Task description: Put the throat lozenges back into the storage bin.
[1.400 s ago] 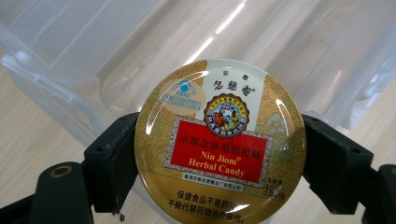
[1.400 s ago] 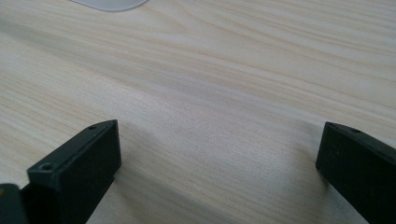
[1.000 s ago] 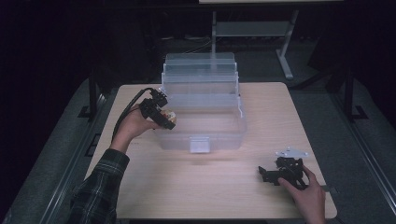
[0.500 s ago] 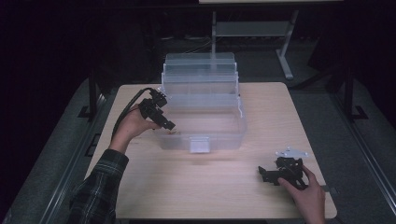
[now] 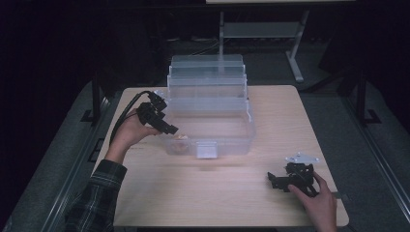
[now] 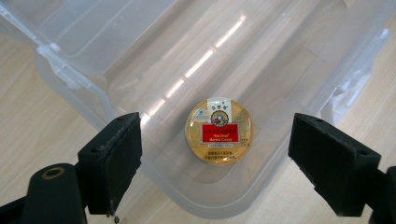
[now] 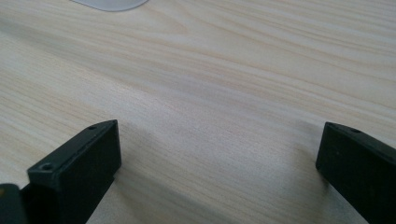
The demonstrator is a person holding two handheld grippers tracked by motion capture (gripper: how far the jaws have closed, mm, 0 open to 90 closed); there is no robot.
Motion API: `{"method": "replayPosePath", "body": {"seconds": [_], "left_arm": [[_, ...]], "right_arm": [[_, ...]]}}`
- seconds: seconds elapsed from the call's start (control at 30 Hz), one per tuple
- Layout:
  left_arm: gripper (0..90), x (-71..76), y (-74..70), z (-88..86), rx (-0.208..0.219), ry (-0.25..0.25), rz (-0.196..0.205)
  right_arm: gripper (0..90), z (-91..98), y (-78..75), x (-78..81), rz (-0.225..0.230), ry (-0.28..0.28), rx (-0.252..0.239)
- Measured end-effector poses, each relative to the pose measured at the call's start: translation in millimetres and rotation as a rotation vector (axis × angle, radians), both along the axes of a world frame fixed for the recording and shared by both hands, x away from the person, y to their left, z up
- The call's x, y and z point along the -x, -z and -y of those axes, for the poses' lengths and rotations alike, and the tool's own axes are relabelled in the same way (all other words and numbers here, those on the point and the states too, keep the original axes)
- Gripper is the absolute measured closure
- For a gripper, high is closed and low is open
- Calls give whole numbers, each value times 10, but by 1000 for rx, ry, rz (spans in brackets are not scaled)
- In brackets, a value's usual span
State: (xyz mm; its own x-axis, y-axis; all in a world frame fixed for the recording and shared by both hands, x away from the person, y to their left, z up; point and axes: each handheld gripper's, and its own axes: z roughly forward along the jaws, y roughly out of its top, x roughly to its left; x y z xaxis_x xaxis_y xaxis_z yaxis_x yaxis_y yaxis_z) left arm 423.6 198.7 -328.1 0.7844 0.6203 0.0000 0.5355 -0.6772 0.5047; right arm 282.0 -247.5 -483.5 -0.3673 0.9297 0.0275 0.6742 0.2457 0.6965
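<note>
Two grippers, one per hand, at a pale wooden table [image 5: 232, 193].

Item 1: right gripper [image 5: 283, 181], near edge of the table on the right, held low over bare wood. Jaws spread wide, nothing between them; the right gripper view shows plain wood grain between the two black jaws.

Item 2: left gripper [image 5: 167, 128], left side of the table, raised at the left front corner of the box and tilted down into it. Jaws spread wide and holding nothing. Black cable trails back from it over the hand [image 5: 128, 135].

Item 3: round tin [image 6: 219, 131], gold-rimmed with a red label, lying flat and label up on the floor of the box near its left front corner. In the left gripper view it sits between the two jaws but below them, apart from both.

Item 4: clear plastic box [image 5: 241, 121], mid-table, lid standing open at the back, a latch at the front wall.

Item 5: plaid sleeve [image 5: 92, 203] on the left forearm.

Item 6: surroundings. Dark floor around the table; a grey metal stand [image 5: 295, 53] behind it; room otherwise dim.
</note>
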Motion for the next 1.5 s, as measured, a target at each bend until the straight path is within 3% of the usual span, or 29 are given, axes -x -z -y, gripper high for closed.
{"method": "replayPosePath", "body": {"seconds": [0.73, 1.5], "left_arm": [[117, 316, 45, -274, 38, -43, 67], [123, 820, 280, -471, 117, -71, 154]], "right_arm": [[0, 2, 0, 0, 1, -2, 2], [0, 2, 0, 0, 1, -2, 2]]}}
